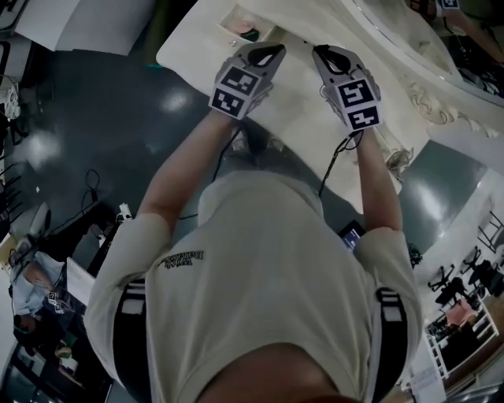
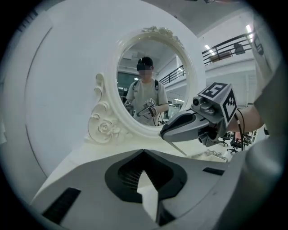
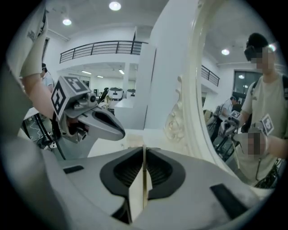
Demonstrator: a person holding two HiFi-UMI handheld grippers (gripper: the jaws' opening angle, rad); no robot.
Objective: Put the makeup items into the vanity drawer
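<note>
Both grippers hang side by side over the cream vanity top [image 1: 303,118], facing the oval mirror [image 2: 150,76] in its carved frame. My left gripper [image 1: 277,49] [image 2: 144,151] is shut, its tips meeting with nothing seen between them. My right gripper [image 1: 316,50] [image 3: 144,147] is shut on a thin cream stick [image 3: 144,179]. In the left gripper view that stick [image 2: 179,148] juts down from the right gripper's tip. A cream open compartment [image 1: 230,17], perhaps the drawer, shows at the vanity's far left, with something pink and green inside.
The mirror reflects the person and both grippers. Carved scrollwork [image 2: 104,128] edges the mirror's base. Dark floor [image 1: 102,126] with cables lies left of the vanity. Another person [image 1: 31,291] sits at the lower left. Office chairs [image 1: 461,283] stand at the right.
</note>
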